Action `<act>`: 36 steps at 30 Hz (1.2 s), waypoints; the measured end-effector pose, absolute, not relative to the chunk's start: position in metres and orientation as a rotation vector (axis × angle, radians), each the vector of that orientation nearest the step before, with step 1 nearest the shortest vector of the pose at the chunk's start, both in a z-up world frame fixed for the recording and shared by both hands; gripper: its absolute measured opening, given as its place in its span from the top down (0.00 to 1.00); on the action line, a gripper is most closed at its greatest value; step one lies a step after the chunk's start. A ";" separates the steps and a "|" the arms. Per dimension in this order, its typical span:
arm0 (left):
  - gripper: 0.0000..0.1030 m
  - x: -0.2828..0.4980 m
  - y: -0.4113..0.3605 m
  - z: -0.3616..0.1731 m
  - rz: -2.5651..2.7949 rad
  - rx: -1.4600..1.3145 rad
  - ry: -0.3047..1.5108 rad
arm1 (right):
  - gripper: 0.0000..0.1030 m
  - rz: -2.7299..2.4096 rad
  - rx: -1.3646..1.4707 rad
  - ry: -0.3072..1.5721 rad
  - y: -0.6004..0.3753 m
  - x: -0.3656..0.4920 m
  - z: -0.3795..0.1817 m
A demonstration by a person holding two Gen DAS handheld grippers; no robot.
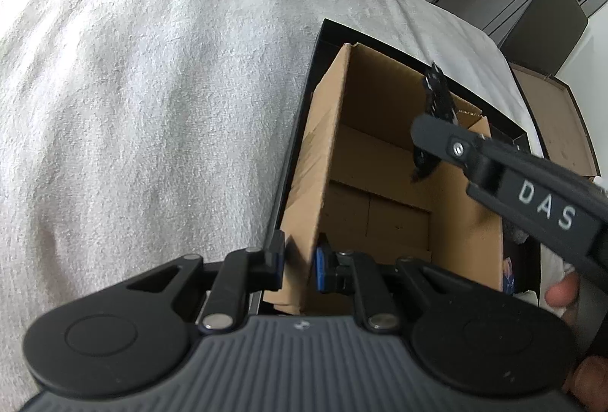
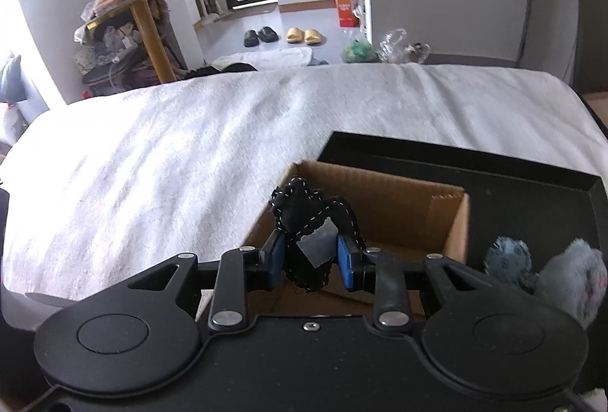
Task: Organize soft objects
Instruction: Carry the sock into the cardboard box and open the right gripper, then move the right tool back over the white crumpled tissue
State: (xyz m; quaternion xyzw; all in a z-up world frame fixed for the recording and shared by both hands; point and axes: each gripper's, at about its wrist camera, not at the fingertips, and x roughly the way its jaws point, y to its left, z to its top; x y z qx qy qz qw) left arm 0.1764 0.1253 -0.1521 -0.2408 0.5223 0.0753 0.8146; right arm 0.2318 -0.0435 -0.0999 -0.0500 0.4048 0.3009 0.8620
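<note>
- The left gripper (image 1: 298, 265) was closed on the near left wall of the cardboard box (image 1: 383, 161), one blue pad outside and one inside the wall.
- The right gripper (image 2: 311, 257) clamped a black soft toy (image 2: 309, 212) with white stitching and a grey patch, pinched between its blue pads.
- In the left wrist view the toy (image 1: 437, 97) hung over the open box, above its bare bottom.
- The box stood in a black tray (image 2: 494, 176), against the tray's left side.
- A grey fluffy soft toy (image 2: 570, 279) and a blue-grey one (image 2: 507, 258) lay just right of the box, in the near right part of the tray; whether they touched the box could not be told.
- The tray rested on a bed covered with a white blanket (image 2: 190, 146).
- Beyond the bed, yellow slippers (image 2: 304, 35) and black slippers (image 2: 260, 35) sat on the floor.
</note>
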 end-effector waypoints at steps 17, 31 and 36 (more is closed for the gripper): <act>0.84 0.179 0.114 -0.146 0.172 -0.460 1.128 | 0.31 0.577 -0.015 0.915 -0.083 0.228 -0.104; 0.41 0.175 0.088 -0.131 0.230 -0.310 1.106 | 0.32 0.352 0.020 0.930 -0.166 0.216 -0.116; 0.33 0.176 0.077 -0.125 0.239 -0.263 1.087 | 0.33 0.255 0.044 0.958 -0.199 0.214 -0.130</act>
